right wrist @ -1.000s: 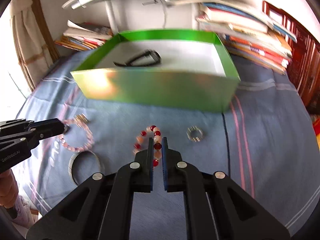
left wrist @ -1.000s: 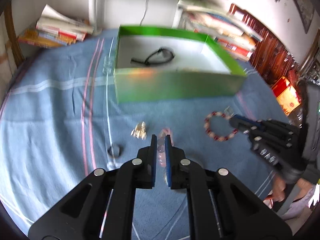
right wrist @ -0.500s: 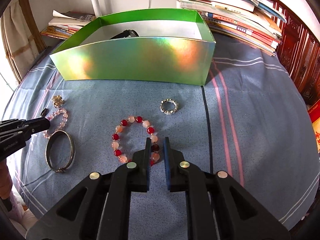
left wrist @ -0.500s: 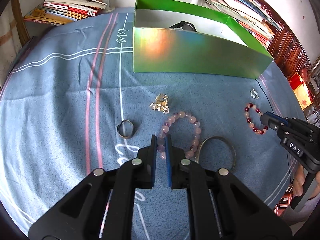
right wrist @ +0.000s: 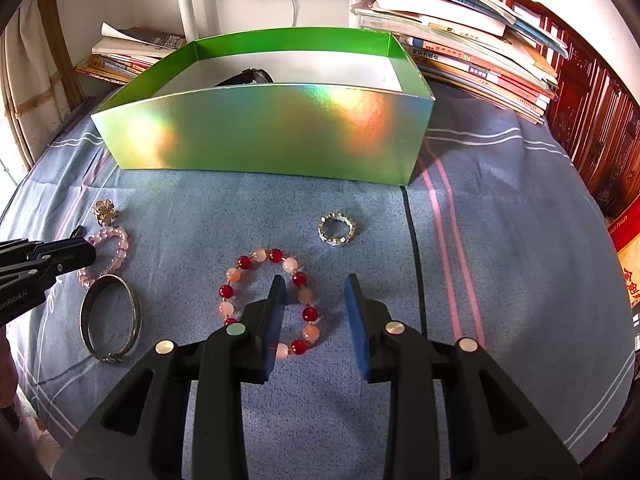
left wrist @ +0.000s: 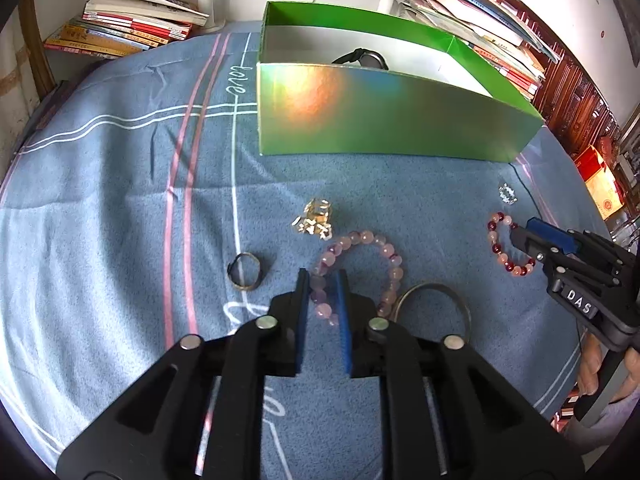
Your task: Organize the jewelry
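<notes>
Left tool [left wrist: 321,278], narrowly spread, straddles the pink bracelet [left wrist: 362,264] for pinching; right tool [right wrist: 316,286] (wide apart) brackets the red bracelet [right wrist: 272,304].

Blue striped cloth [right wrist: 500,240], stacked books [right wrist: 472,60] by white wall, carved dark wood cabinet [right wrist: 592,120], bright daylight

A blue woven cloth [left wrist: 100,208] with pink and white stripes and the white word "love" covers the desk. A stack of books and magazines [left wrist: 128,28] lies at its far left edge, beside a white round post [right wrist: 188,8]. A taller, slanting pile of books [right wrist: 472,48] sits at the far right. Dark carved wooden furniture [right wrist: 592,112] stands along the right side.
</notes>
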Demonstrator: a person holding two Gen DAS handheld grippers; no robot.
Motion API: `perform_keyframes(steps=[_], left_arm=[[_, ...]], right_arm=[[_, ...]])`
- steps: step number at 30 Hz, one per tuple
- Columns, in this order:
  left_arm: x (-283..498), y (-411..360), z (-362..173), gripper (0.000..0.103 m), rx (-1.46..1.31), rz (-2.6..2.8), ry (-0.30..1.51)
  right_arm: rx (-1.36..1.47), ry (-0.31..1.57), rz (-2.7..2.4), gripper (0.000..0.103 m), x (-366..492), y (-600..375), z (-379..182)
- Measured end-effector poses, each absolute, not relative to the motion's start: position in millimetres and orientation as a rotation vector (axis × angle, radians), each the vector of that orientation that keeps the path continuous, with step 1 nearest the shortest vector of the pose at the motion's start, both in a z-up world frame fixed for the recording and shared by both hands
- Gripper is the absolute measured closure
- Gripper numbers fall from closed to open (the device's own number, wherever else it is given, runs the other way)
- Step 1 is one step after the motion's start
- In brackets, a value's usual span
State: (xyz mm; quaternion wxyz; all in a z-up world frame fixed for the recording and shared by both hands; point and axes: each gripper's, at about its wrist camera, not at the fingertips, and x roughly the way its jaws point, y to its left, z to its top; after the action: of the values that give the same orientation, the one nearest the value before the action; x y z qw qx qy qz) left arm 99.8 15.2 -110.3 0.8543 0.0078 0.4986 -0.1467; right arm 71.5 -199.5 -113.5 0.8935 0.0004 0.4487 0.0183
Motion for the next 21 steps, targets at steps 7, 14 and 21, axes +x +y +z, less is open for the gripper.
perform_keyframes(steps=[7, 14, 21], left_arm=[[98.8, 5.5, -110.4, 0.072, 0.056, -0.307, 1.021], [97.6, 4.3, -110.0, 0.073, 0.076, -0.303, 1.015], [94.3, 0.2, -110.2, 0.079, 0.121, -0.271, 1.001]], right_arm=[[-0.002, 0.927, 0.040, 0.072, 71.1, -198.6, -113.9], [-0.005, 0.920, 0.038, 0.072, 71.4, -196.8, -114.4], [-0.013, 0.914, 0.043, 0.065, 70.4, -193.3, -115.3]])
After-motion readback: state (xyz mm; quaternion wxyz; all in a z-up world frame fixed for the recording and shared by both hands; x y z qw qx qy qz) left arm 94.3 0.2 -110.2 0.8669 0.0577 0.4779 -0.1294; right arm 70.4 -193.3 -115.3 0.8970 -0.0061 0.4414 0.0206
